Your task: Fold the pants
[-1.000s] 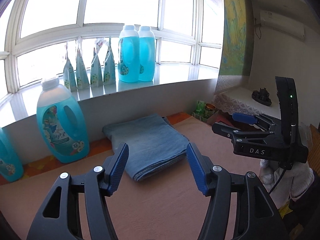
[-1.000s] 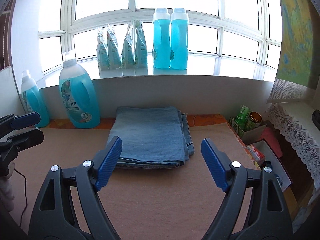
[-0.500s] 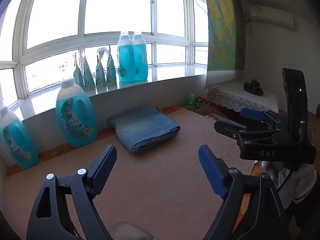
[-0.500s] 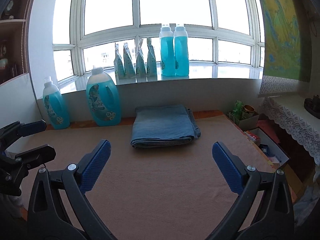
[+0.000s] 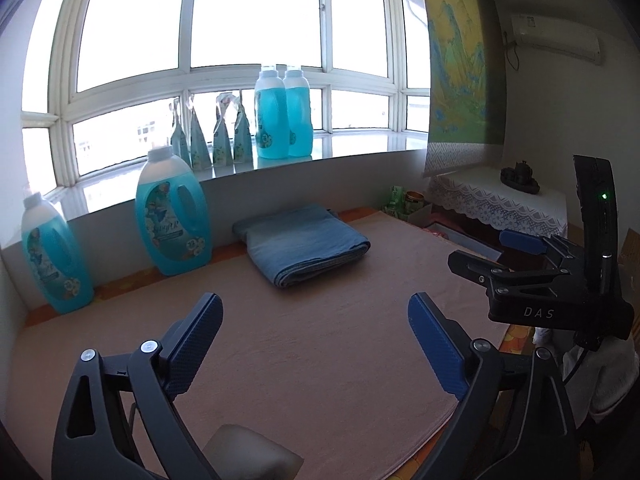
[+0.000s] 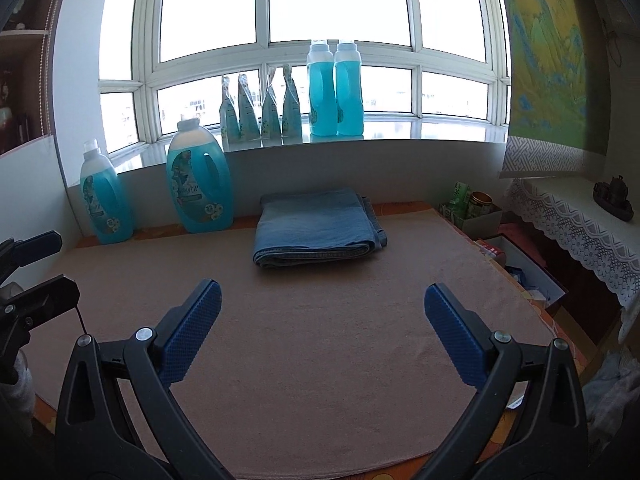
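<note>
The left gripper [image 5: 314, 344] is hovering over the near part of the mat [image 5: 320, 360], its blue pads [image 5: 192, 344] spread wide and holding nothing. The right gripper [image 6: 322, 334] is hanging over the same mat [image 6: 320, 360] in the same way, pads [image 6: 454, 340] standing far apart and gripping nothing. In the left wrist view, the right gripper [image 5: 492, 250] is showing at the right edge, off to the side of the mat; in the right wrist view, the left gripper [image 6: 28, 264] is peeking in at the left edge.

Farther along, the pants [image 6: 318, 226] are lying folded into a flat blue stack at the far side of the mat, well apart from both grippers, with their folded edge facing the cameras. In the left wrist view the pants [image 5: 304, 242] are sitting right of centre.

Beyond them, two jugs [image 6: 200, 176] are standing against the low wall, left of the pants. On the sill [image 6: 420, 132] above, pouches [image 6: 260, 108] and two bottles [image 6: 335, 88] are lining up before the window.
</note>
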